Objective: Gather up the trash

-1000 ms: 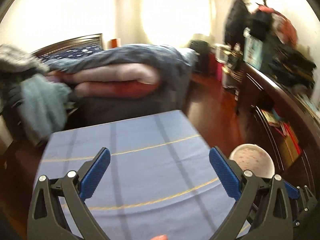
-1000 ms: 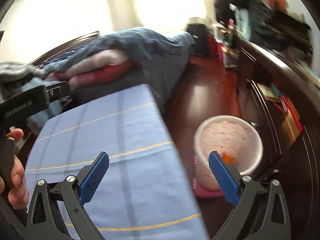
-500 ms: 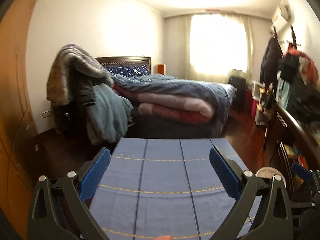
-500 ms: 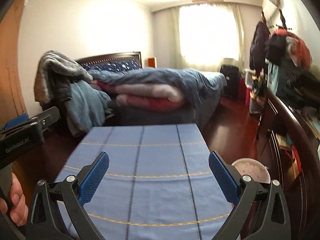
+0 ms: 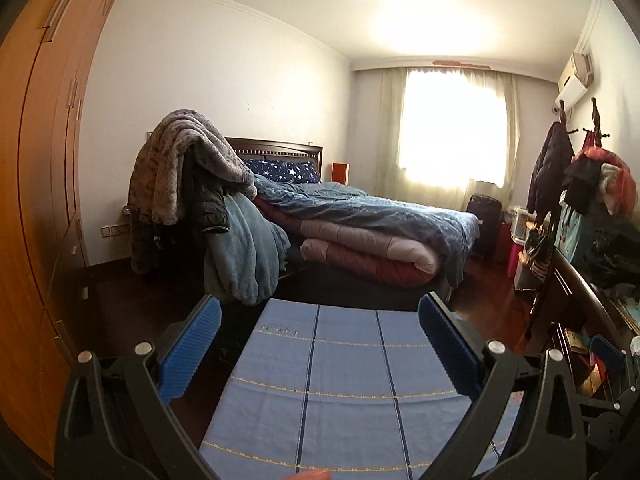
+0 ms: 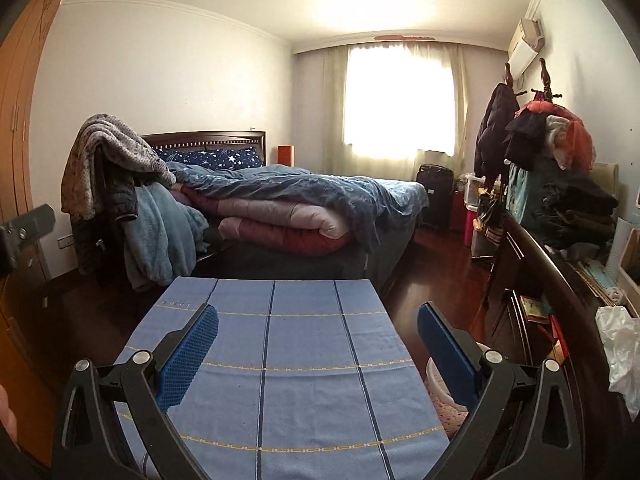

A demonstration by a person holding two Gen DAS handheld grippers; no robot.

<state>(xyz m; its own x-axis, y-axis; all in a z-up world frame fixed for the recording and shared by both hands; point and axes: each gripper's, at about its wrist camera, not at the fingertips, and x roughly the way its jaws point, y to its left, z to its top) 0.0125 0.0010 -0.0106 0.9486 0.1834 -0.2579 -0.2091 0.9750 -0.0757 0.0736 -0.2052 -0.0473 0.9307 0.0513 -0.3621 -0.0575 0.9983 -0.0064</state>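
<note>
A table under a blue checked cloth (image 5: pixel 340 392) (image 6: pixel 300 380) lies straight ahead, and I see no loose trash on it. My left gripper (image 5: pixel 320 346) hovers open over the cloth's near end with nothing between its blue pads. Over the same cloth my right gripper (image 6: pixel 318 354) is also open and holds nothing. A pink-speckled white waste bin (image 6: pixel 444 410) stands on the floor at the table's right side, mostly hidden behind the right finger. In the left wrist view the bin is out of sight.
Beyond the table is a bed (image 6: pixel 304 200) piled with quilts, with a chair draped in blankets (image 5: pixel 192 184) to its left. A dark dresser (image 6: pixel 560 280) with a white plastic bag (image 6: pixel 620 344) on it lines the right wall. An orange wardrobe (image 5: pixel 36 200) stands at left.
Both views have swung up from looking down at the table and bin to looking level across the room. The bin has slipped low behind the right finger. Both grippers stayed open.
</note>
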